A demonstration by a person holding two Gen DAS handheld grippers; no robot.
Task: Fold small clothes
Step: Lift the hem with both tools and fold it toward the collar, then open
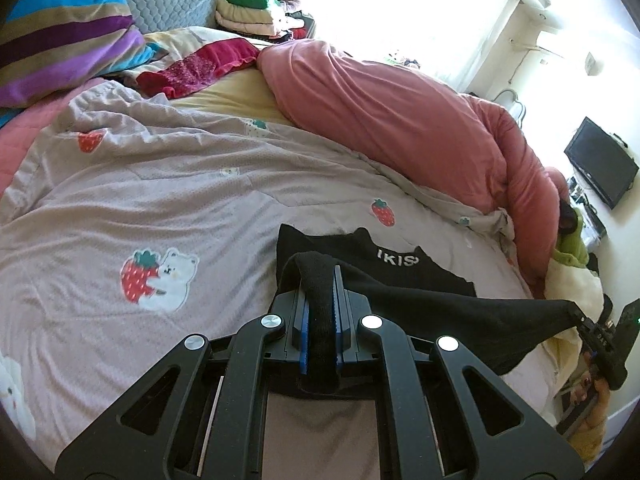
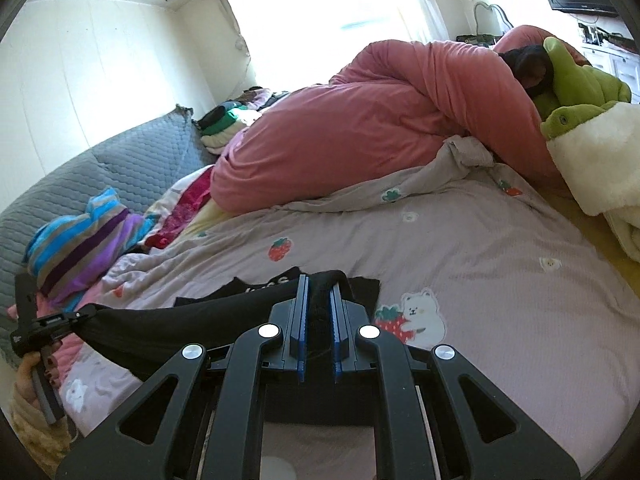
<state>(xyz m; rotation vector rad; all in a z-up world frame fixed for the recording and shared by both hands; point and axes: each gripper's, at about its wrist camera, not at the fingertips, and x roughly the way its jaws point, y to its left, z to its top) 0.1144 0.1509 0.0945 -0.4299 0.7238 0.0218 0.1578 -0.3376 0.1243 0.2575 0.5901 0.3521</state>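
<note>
A small black garment (image 1: pixel 404 276) with white lettering lies on the lilac strawberry-print sheet (image 1: pixel 160 200). Its near edge is lifted and stretched between both grippers. My left gripper (image 1: pixel 320 276) is shut on one corner of the black cloth, which bunches between the blue pads. My right gripper (image 2: pixel 319 284) is shut on the other corner of the black garment (image 2: pixel 208 322). In the left wrist view the right gripper (image 1: pixel 580 316) shows at the far right edge. In the right wrist view the left gripper (image 2: pixel 82 314) shows at the far left. The rest of the garment lies flat beyond.
A rolled pink duvet (image 1: pixel 400 120) lies along the far side of the bed. A striped pillow (image 1: pixel 64 40) and red cloth (image 1: pixel 200 64) sit at the head end. Folded clothes (image 1: pixel 256 12) are stacked behind. A green plush (image 2: pixel 576 84) and white blanket (image 2: pixel 600 160) lie at the right.
</note>
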